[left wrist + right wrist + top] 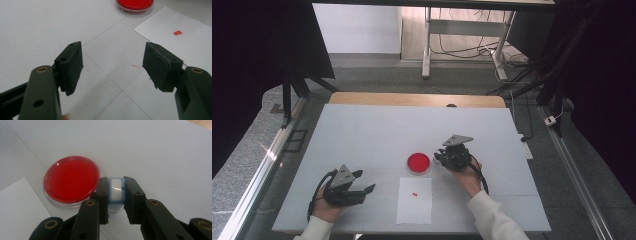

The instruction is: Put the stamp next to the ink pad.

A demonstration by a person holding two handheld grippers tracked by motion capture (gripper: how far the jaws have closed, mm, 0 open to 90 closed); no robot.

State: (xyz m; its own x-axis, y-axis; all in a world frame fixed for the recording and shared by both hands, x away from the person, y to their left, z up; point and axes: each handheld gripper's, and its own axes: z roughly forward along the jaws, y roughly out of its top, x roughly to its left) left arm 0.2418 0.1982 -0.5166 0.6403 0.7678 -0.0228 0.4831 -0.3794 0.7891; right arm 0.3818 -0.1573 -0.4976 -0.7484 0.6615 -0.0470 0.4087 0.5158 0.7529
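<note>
The right claw is clamped on a small pale-blue block with a white face, its two black jaws pressing the block's flat sides. The block sits between the pads near their tips, and just beyond and to the left of those tips lies the round dish of red medium, flat on the worktop. In the high view the right claw hovers just to the right of the dish.

The left claw stands open with nothing between its jaws, resting low over the worktop; ahead of it and to the right lies a white sheet of paper bearing a small red square.

The work in hand looks like carrying the block to the dish or setting it down beside it. To do that well, the grip should stay even on both flat sides so the block does not twist, and the claw should come down slowly and level. The dish is shallow and light, so a nudge on its rim could slide it.

The block's long axis appears to run along the jaws, from the pads' roots toward their tips, with the white face turned up toward the camera. Its far end points away from the hand, just past the near-right edge of the dish. How far the block reaches below the pads is hard to tell.
</note>
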